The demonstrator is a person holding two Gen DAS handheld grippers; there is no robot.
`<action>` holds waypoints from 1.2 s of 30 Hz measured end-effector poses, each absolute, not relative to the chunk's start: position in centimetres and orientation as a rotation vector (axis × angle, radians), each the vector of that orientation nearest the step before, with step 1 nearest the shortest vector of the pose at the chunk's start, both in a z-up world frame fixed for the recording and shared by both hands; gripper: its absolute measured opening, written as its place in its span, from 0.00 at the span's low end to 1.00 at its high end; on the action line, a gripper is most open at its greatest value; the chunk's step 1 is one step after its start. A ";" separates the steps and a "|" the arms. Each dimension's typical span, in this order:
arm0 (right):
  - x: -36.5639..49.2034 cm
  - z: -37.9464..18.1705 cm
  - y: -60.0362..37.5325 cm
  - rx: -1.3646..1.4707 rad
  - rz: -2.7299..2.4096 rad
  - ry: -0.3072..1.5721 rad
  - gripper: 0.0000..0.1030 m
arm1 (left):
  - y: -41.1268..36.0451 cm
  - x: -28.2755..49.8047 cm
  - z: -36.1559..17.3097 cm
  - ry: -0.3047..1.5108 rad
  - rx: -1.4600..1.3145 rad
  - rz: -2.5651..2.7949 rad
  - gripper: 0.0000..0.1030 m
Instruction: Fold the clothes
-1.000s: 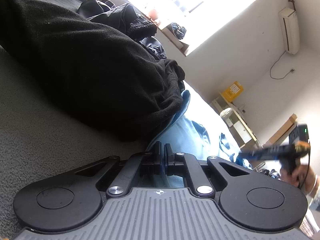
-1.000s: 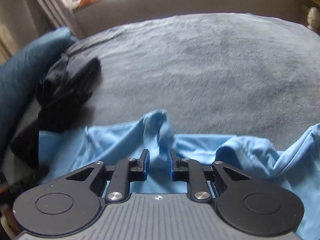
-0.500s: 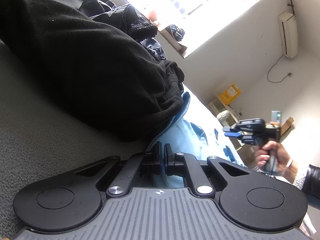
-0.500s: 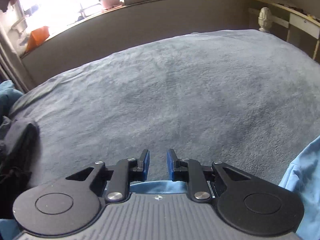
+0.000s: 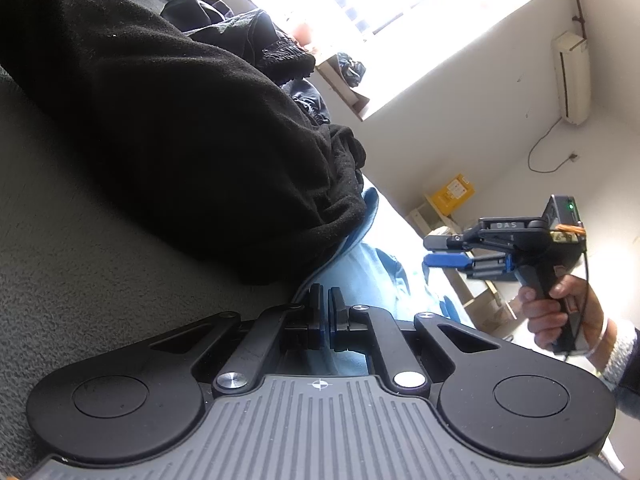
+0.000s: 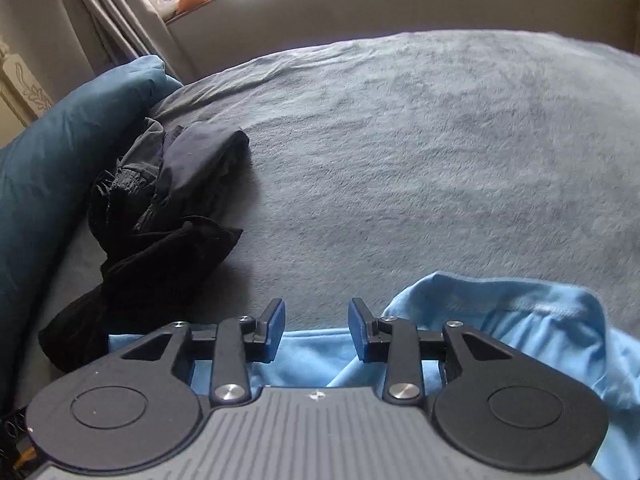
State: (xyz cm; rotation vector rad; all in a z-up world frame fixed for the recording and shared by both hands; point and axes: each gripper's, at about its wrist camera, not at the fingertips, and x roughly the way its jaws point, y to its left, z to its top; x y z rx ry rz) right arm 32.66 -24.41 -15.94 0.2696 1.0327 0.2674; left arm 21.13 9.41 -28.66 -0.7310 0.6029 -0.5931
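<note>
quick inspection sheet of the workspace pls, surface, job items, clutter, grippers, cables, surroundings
surface: grey bedcover, mostly bare ahead of the right gripper.
job's things: light blue garment lying rumpled at the near edge; black garment pile to its left, a dark grey piece on top.
clutter: teal pillow beside the pile.
grippers: left gripper shut, blue cloth right at its tips, a grip not clear; right gripper open, jaws have just been opening, nothing between them, held up in a hand.
cables: wire hanging on the wall; thin cable at the right gripper's handle.
surroundings: bright window, wall air conditioner, curtain, shelf with a yellow box.
</note>
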 end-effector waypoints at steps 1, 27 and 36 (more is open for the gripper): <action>32.2 -16.1 -24.0 0.290 0.281 1.041 0.36 | 9.5 21.1 -28.6 0.604 -0.730 -0.593 0.05; 26.9 -16.7 -12.4 0.347 0.325 0.928 0.04 | 11.9 21.2 -24.3 0.670 -0.707 -0.477 0.32; 24.3 -17.9 -14.9 0.406 0.269 0.953 0.04 | 4.6 31.7 -22.5 0.657 -0.215 -0.387 0.23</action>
